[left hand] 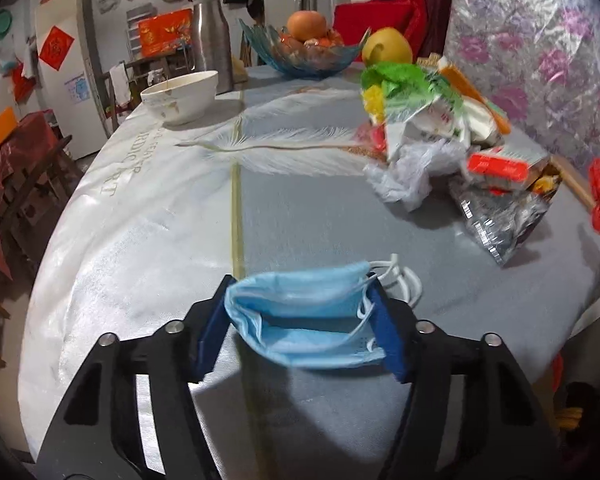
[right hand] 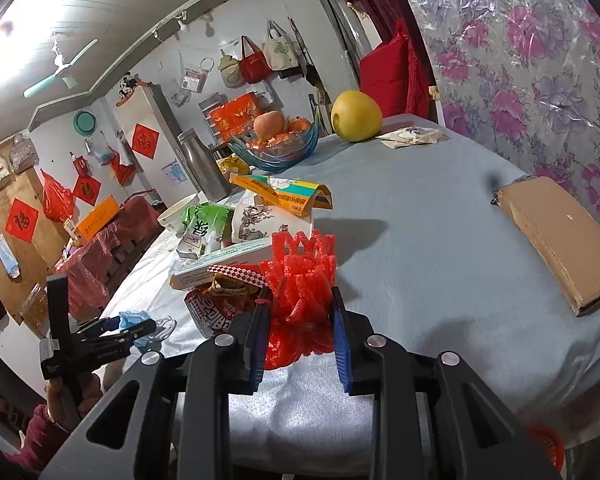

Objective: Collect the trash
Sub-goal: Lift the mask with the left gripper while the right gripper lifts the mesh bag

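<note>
The left gripper (left hand: pixel 302 320) pinches a blue face mask (left hand: pixel 304 320) between its fingers at lower centre, above the tabletop (left hand: pixel 300 220). The right gripper (right hand: pixel 300 320) clamps red foam netting (right hand: pixel 300 288). The limp mask, held only by its edges, could slip free; its loops may snag.

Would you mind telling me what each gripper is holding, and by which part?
Left gripper: a blue face mask, clamped across its folded body. Right gripper: red foam fruit netting, pinched around its lower half.

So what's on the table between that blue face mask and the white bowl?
Nothing: the left wrist view shows only bare tablecloth between the blue mask and the bowl.
</note>
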`<state>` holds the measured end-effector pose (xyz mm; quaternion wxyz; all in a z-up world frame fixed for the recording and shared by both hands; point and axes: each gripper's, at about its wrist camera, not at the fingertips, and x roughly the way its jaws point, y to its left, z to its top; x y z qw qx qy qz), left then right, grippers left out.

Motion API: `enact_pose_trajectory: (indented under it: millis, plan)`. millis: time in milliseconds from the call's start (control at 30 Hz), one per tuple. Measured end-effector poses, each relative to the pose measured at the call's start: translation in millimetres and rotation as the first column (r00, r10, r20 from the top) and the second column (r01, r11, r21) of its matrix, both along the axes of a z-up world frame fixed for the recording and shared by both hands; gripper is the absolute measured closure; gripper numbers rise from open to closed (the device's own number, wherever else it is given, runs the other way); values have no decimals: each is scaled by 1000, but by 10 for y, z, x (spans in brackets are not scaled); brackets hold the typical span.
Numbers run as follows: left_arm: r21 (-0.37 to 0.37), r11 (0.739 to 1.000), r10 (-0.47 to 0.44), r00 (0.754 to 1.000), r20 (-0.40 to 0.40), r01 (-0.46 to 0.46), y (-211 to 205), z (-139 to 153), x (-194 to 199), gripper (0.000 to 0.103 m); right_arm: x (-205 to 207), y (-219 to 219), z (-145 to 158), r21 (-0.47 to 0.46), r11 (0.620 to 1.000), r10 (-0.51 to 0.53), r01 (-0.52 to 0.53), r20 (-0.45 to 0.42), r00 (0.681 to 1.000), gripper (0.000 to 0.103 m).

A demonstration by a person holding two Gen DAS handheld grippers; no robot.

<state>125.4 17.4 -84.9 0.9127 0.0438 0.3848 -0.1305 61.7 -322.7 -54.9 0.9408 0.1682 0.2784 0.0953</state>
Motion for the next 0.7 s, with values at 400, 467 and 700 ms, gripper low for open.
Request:
enact_pose_trajectory:
  millis: [400, 467, 700]
  plan:
    - [-58, 992, -108, 989, 98, 114, -338, 507, -249, 43, -286, -181, 38, -22, 999, -39, 39, 6, 999, 75]
    - [-66, 987, -142, 984, 106, 150, -472, 563, -294, 43, -379, -266, 26, -34, 998, -55, 54, -6, 998, 75]
    - [-80, 947, -302, 947, 112, 312, -1049, 636, -488, 43, -737, -755, -115, -82, 987, -145, 137, -109, 983, 75]
